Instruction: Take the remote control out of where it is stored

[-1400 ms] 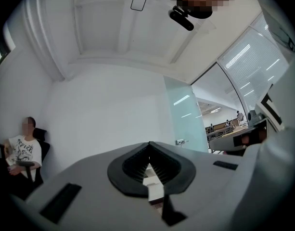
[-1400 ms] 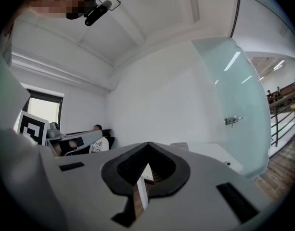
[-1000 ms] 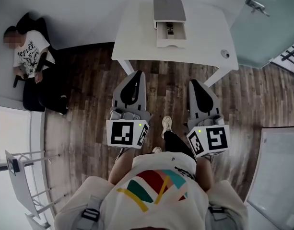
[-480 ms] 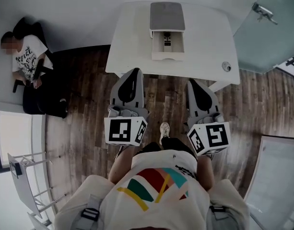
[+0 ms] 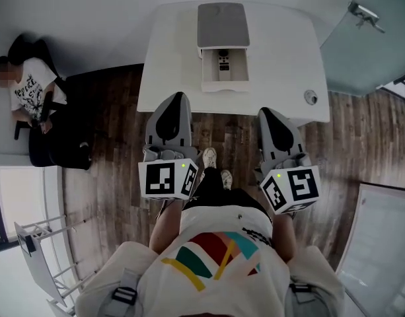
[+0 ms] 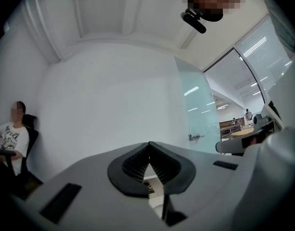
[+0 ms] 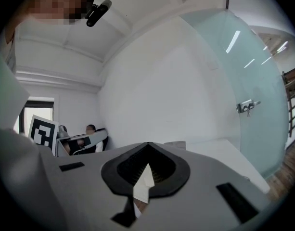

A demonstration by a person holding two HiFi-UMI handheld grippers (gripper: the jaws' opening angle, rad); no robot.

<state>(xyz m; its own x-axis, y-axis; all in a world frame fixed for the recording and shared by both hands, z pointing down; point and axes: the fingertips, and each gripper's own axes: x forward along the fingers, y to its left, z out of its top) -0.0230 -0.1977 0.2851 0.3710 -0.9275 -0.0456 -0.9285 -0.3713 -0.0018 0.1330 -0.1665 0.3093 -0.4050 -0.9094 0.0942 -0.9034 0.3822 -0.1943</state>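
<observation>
A dark remote control [image 5: 223, 63] lies in the pulled-out white drawer [image 5: 224, 83] of a small grey-topped box [image 5: 222, 24] on the white table [image 5: 281, 51]. Both grippers are held level, side by side, in front of the table's near edge. My left gripper [image 5: 178, 95] points at the table just left of the drawer, its jaws closed with nothing between them [image 6: 148, 146]. To the right of the drawer my right gripper [image 5: 266, 111] is likewise shut and empty [image 7: 147, 146]. Neither touches the table or drawer.
A small round fitting [image 5: 310, 97] sits near the table's right front corner. A frosted glass door [image 5: 367, 45] with a handle [image 5: 363, 12] stands at the right. A person [image 5: 27, 84] sits against the left wall. Wooden floor [image 5: 110, 157] lies underfoot.
The table and open drawer have come closer in the head view. Both grippers advanced together up to the table's near edge, still shut.
</observation>
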